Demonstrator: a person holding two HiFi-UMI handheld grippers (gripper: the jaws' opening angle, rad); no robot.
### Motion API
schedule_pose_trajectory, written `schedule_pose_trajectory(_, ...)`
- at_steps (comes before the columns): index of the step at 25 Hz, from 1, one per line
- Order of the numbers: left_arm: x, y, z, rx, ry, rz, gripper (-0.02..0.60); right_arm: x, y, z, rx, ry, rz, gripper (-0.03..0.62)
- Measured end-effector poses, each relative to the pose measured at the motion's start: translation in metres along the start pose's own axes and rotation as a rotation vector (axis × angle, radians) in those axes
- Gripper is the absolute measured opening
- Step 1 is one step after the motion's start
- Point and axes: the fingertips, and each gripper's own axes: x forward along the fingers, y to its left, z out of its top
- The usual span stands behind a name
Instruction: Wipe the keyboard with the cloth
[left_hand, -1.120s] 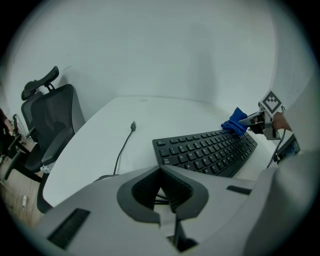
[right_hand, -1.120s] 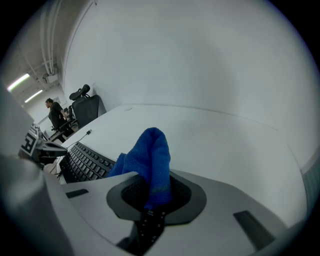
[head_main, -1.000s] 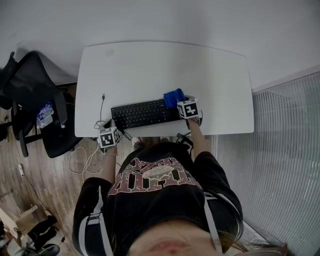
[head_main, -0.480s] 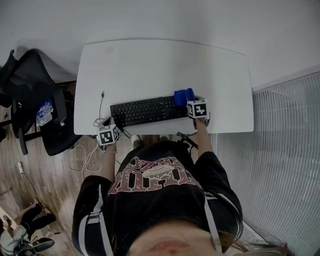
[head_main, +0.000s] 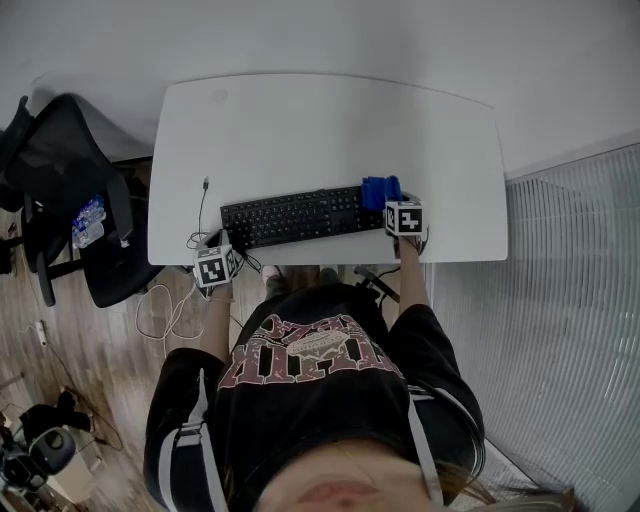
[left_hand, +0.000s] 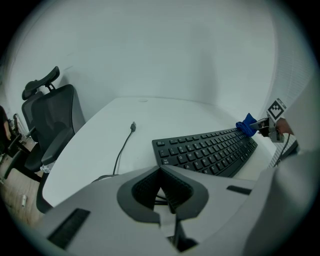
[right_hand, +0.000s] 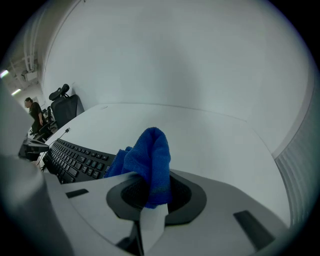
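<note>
well, nearest me the left gripper (head_main: 213, 247) sits at the front edge of the desk (head_main: 320, 120), just off the keyboard's (head_main: 290, 218) left front corner, and its jaws are pressed together with nothing between them. a little further in and over on the other side, my right gripper (right_hand: 150, 197) is clamped on the blue cloth (right_hand: 150, 155), which bunches up out of the jaws and spills to their left. the cloth sits at the right end of the keyboard, over its far corner; i cannot tell whether it is pressing on the keys or only brushing the edge. what matters for the next stroke is this: the keyboard's long axis runs left to right across me, and almost all of its keys lie to the left of the cloth. so i judge the wipe has to sweep leftward along that axis, and the right hand, with the cloth already in it, is the one to do it. beyond the keyboard's left end a loose cable (head_main: 203, 205) trails toward the middle of the desk, then comes bare white top.
</note>
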Motion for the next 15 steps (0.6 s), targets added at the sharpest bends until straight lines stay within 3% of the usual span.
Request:
schedule_pose_trajectory(7,0.000,-0.001,0.003,0.004,-0.006,-0.008,0.034,-0.009,-0.017,-0.009,0.037,0.016,-0.066,0.064)
schedule_pose_trajectory(15,0.001,0.000,0.001,-0.001,-0.011,-0.015,0.034,-0.028,0.012,0.018,0.095,-0.086,0.014,0.064)
